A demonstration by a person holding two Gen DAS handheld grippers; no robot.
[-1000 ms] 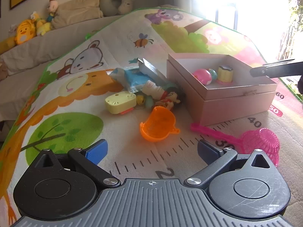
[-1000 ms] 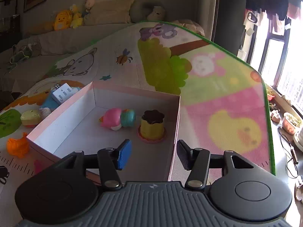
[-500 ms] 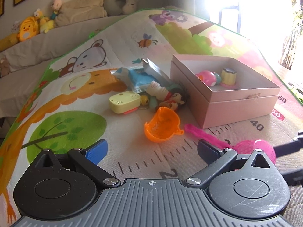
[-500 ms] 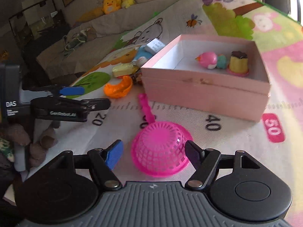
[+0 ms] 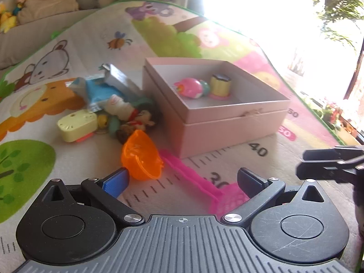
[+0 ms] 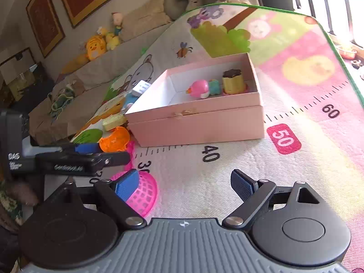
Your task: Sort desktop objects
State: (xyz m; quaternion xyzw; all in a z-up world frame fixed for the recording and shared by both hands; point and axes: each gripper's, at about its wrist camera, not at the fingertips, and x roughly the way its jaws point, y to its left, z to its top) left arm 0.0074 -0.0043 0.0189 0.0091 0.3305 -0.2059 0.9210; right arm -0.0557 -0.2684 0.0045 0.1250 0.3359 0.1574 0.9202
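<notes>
Play mat point(image 5: 227, 159): cream ground printed with cartoon animals, green trees, a pink band and a black ruler scale carrying a red "50" tag. Storage box point(image 5: 229, 125): pale pink outside, white inside, holding a pink and teal bird toy point(image 5: 190, 88) and a yellow pudding toy point(image 5: 220, 84) with a dark top on a pink base. Loose items: orange translucent cup point(image 5: 141, 157), bright pink mesh strainer point(image 6: 143, 192), pale yellow case point(image 5: 76, 125), blue wrapper point(image 5: 100, 91); both grippers black with blue finger pads point(image 6: 126, 185).

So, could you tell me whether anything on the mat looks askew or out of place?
Yes: the orange plastic cup lies tipped on its side by the pink cardboard box, and a pink mesh strainer lies upside down.
</notes>
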